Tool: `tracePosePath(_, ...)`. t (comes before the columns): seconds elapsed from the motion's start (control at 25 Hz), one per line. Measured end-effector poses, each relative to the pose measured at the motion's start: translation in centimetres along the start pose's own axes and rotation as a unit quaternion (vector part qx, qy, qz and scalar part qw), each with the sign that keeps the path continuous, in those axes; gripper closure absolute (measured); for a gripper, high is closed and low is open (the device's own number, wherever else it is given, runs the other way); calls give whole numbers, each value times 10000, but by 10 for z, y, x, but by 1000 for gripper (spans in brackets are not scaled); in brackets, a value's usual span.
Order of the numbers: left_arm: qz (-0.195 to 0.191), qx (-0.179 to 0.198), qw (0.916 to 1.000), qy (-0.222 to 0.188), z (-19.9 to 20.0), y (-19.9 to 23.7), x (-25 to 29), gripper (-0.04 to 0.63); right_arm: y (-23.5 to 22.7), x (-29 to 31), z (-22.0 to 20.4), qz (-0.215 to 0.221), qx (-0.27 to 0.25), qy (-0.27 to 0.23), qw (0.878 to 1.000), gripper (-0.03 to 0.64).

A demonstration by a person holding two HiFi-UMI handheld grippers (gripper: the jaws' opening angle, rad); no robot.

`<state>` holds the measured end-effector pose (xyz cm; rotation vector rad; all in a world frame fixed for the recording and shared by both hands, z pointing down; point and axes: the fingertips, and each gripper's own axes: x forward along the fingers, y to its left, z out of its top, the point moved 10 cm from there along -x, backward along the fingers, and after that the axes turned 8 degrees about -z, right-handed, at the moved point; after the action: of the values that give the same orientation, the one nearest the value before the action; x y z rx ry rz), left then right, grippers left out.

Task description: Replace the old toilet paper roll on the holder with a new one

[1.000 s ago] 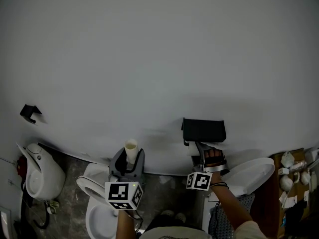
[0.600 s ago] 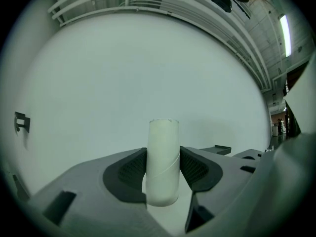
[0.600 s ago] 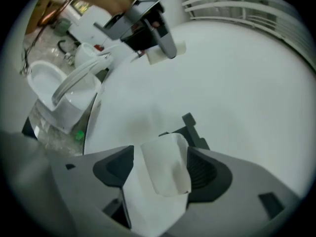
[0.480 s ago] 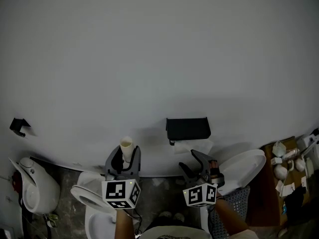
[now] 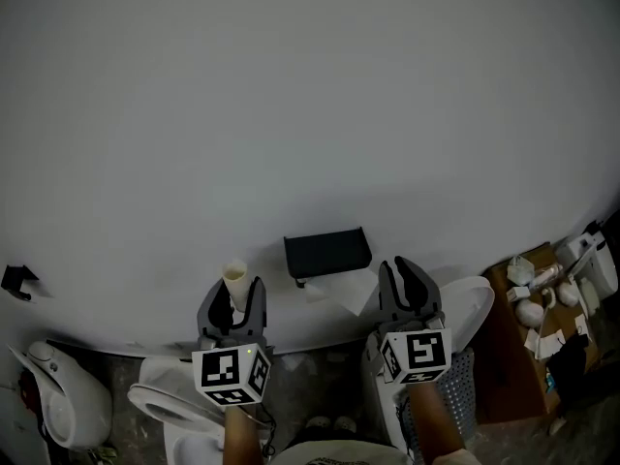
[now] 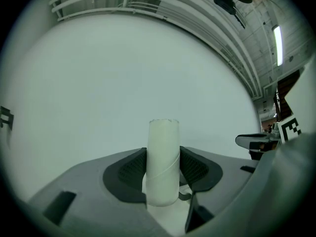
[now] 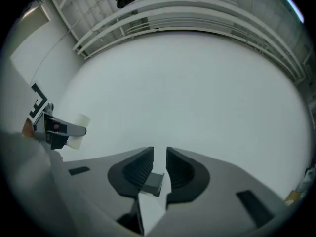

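Note:
In the head view my left gripper [image 5: 235,294] is shut on an empty cardboard tube [image 5: 233,277], held upright just left of the black holder [image 5: 327,251] on the white wall. The left gripper view shows the tube [image 6: 163,162] pinched between both pads of the left gripper [image 6: 163,154]. A white sheet of paper [image 5: 351,290] hangs under the holder. My right gripper [image 5: 407,271] stands to the holder's lower right. Its jaws have just been closing. In the right gripper view the right gripper [image 7: 160,153] shows only a narrow gap with nothing in it.
A toilet with its seat [image 5: 179,402] stands below my left gripper and another toilet [image 5: 53,405] at the far left. A white lid [image 5: 472,303] leans behind the right gripper. A brown shelf [image 5: 509,356] with small items is at the right, a black hook [image 5: 17,279] on the wall at the left.
My right gripper came out from under the holder, rose and rolled upright, and its jaws narrowed. The left gripper rose slightly with the tube. The holder sits further left in view.

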<state>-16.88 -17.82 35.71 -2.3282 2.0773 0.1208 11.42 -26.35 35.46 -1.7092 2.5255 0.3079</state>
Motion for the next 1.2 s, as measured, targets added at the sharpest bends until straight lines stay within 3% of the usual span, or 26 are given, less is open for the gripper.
tracePosePath(0.44,-78,-18,9999,-70,7,-11,13,393,-18,-1,-9,-324,659,304,9968,584)
tracePosePath(0.76,-95,31,9999,-42,6,-13,15,393,-26,3,-11,-615,288,480,9965,598)
tracePosePath(1.2,-61,53,10000,-3,5,-13,18,393,-26,7,-13,-511,472,500,9963,609)
